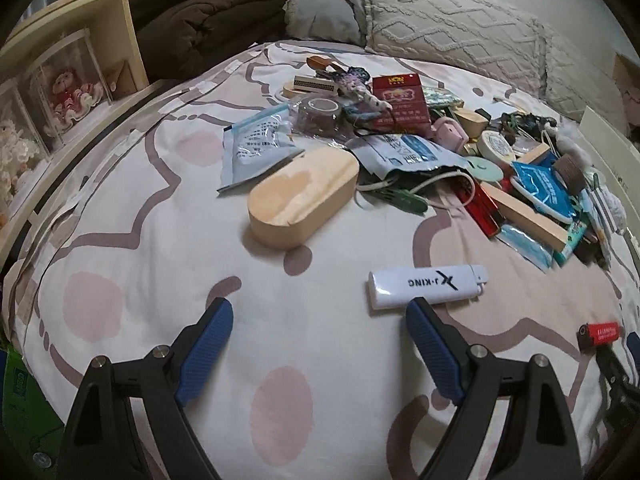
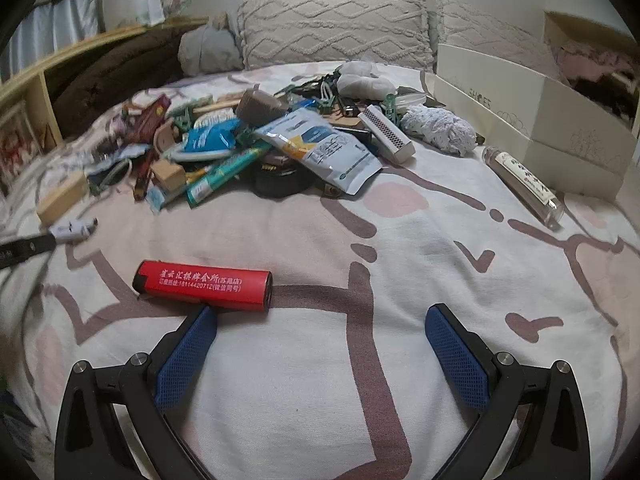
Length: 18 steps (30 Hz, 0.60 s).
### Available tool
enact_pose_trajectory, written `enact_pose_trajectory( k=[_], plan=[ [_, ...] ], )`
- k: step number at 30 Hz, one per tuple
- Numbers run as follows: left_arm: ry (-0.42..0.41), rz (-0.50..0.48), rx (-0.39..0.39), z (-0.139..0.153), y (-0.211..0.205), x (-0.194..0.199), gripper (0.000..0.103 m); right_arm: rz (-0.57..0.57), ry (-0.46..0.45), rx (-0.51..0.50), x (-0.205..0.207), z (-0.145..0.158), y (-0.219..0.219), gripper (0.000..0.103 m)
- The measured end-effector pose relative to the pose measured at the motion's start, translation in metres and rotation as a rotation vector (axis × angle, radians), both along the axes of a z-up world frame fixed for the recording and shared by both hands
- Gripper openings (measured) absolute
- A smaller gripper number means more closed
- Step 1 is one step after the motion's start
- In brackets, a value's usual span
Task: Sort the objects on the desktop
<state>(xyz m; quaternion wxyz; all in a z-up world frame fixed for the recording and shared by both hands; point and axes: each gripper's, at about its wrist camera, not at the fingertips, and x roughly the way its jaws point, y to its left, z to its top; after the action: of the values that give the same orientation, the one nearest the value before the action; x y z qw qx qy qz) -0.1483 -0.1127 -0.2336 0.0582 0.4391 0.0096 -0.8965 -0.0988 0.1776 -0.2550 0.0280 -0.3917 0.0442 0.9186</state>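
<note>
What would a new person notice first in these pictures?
Probably the big heap of small objects piled on the patterned bedspread. Next, two lighters lying apart from it: a white lighter ahead of the open left gripper, and a red lighter near the open right gripper.

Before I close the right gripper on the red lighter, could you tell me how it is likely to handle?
The red lighter looks like rigid, glossy plastic, so probably stiff but somewhat slippery. It lies flat on the soft bedspread; its rounded body may roll or sink when nudged. It is probably light.
</note>
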Motion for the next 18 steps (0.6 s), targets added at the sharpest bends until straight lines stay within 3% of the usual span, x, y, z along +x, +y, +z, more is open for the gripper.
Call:
enact_pose_trajectory(
  k=[11, 18],
  plan=[
    [-0.027, -0.082, -0.049, -0.005, 0.033, 0.006, 0.089, -0.077, 0.008, 0.010, 0.001, 0.001, 0.007, 0.103],
    [-0.039, -0.121, 0.051, -0.002, 0.054, -0.001, 0.089, -0.073, 0.005, 0.015, 0.000, -0.001, 0.006, 0.103]
  ],
)
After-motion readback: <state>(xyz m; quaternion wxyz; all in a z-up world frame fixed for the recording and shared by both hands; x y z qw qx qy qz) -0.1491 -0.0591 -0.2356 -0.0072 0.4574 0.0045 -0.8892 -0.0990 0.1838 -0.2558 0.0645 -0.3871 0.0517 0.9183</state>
